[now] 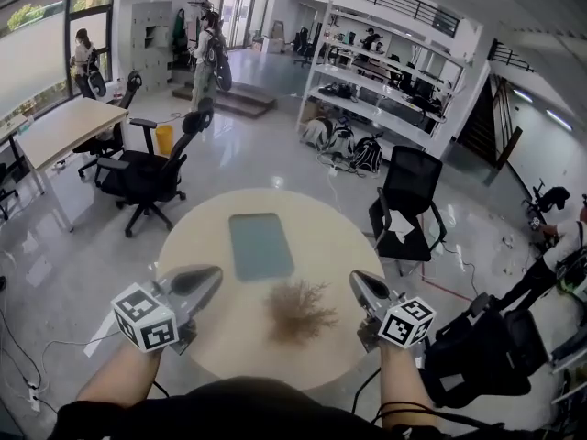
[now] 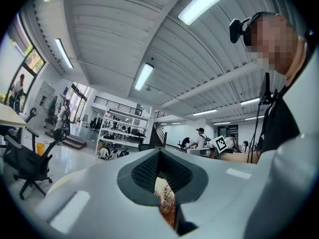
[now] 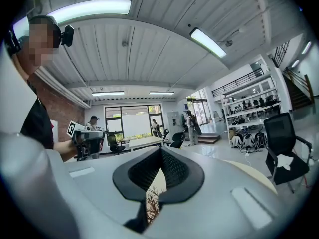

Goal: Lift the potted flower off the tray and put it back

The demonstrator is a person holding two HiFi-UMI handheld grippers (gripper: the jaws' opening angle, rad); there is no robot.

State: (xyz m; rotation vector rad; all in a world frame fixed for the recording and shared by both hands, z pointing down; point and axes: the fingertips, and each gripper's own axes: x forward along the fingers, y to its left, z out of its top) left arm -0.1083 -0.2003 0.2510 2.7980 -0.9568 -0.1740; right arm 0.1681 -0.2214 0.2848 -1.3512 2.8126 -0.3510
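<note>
Potted flower (image 1: pixel 298 312) stands on tabletop (image 1: pixel 197 246) just short of tray (image 1: pixel 260 246), between left gripper (image 1: pixel 213 280) & right gripper (image 1: pixel 359 284), both w/ fingers closed & empty, so put-back step prob. pending: needs fingers opened, pot gripped, carried fwd onto tray.

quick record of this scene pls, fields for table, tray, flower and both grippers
table: round, beige
tray: grey-blue, middle of table, bare
potted flower: brown dry twigs, off the tray, on the table between tray and person; pot hidden under the twigs
left gripper: left of the flower, apart from it, fingers together, holds nothing
right gripper: right of the flower, apart from it, fingers together, holds nothing
</note>
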